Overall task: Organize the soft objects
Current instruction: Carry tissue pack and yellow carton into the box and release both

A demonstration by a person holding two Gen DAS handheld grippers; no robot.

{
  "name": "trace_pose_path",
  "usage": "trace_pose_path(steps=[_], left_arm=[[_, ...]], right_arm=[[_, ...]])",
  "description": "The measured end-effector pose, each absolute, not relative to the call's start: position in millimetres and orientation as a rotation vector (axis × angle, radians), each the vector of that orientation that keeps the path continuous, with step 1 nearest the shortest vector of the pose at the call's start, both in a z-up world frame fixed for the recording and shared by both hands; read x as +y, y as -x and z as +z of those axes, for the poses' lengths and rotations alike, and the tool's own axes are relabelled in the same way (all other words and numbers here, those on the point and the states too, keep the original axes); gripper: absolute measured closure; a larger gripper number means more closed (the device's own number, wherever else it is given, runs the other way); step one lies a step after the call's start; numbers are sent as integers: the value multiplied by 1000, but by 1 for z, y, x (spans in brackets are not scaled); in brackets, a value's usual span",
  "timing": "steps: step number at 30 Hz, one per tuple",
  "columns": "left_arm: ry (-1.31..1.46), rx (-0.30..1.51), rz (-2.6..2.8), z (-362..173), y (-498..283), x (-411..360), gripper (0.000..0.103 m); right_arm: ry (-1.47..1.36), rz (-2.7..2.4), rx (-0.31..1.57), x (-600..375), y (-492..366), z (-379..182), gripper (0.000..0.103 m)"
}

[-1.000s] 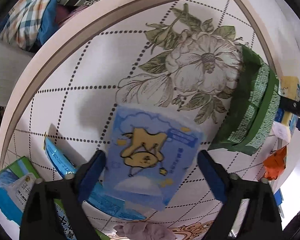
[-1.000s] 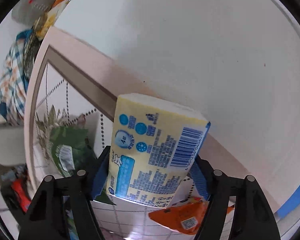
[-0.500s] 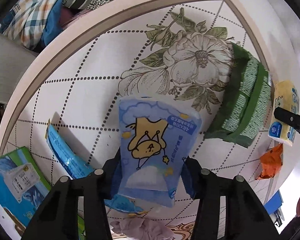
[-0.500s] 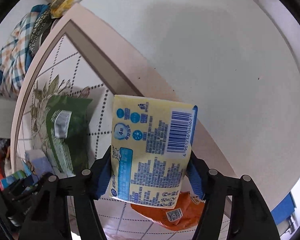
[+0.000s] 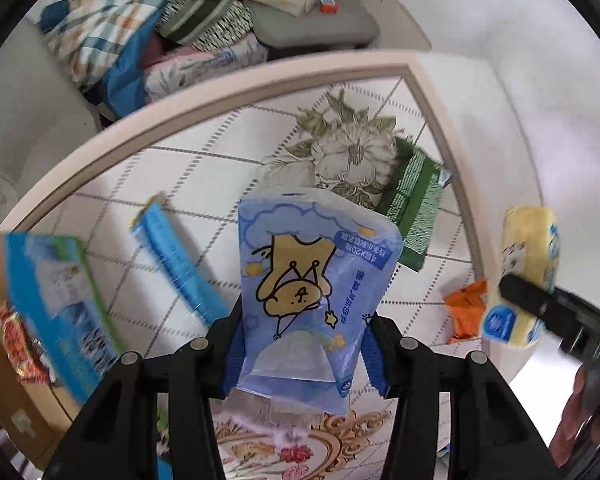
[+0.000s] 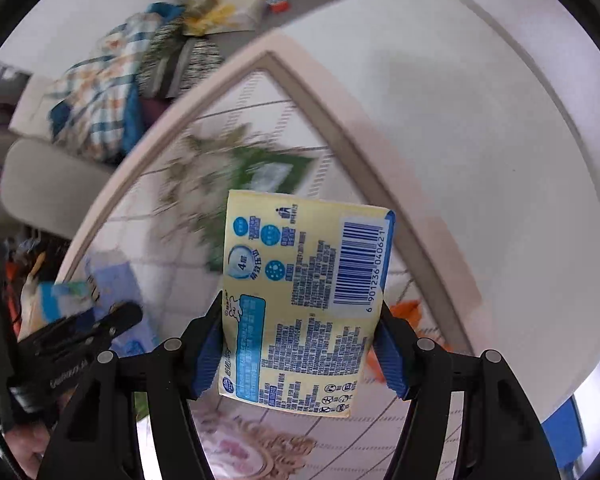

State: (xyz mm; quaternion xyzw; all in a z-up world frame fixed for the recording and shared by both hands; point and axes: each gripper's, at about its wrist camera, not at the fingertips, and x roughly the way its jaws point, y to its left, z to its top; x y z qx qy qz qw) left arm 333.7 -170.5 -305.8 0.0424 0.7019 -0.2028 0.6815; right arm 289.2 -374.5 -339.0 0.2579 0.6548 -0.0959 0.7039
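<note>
While clamped lengthwise, blue tissue pack point(image 5: 316, 300) in left hand-held gripper point(image 5: 302, 350), yellow tissue pack point(image 6: 304, 304) in right hand-held gripper point(image 6: 300, 350).

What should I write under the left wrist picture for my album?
The left gripper pinches a blue tissue pack above a flowered mat.
</note>
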Motion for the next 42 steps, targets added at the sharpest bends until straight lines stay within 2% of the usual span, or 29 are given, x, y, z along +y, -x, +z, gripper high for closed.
trace_pose_path(steps=[8, 17, 24, 27, 35, 42], left_arm=[[53, 1470, -401, -243, -319, -53, 57], [164, 1442, -188, -229, -309, 118, 57], [160, 1470, -24, -260, -331, 208, 57], [143, 1517, 17, -291, -350, 230, 57], [102, 1607, 49, -343, -375, 251, 57], [94, 1658, 54, -371, -383, 256, 56]], right_arm=[[-477, -15, 1410, -265, -273, -266, 35], [-349, 202, 1402, -101, -288, -236, 35], [-131, 233, 1461, 15, -324, -268, 35], [-52, 215, 1483, 39, -335, -287, 35], [54, 130, 1551, 69, -367, -344, 35], [85, 91, 1581, 77, -380, -368, 35]])
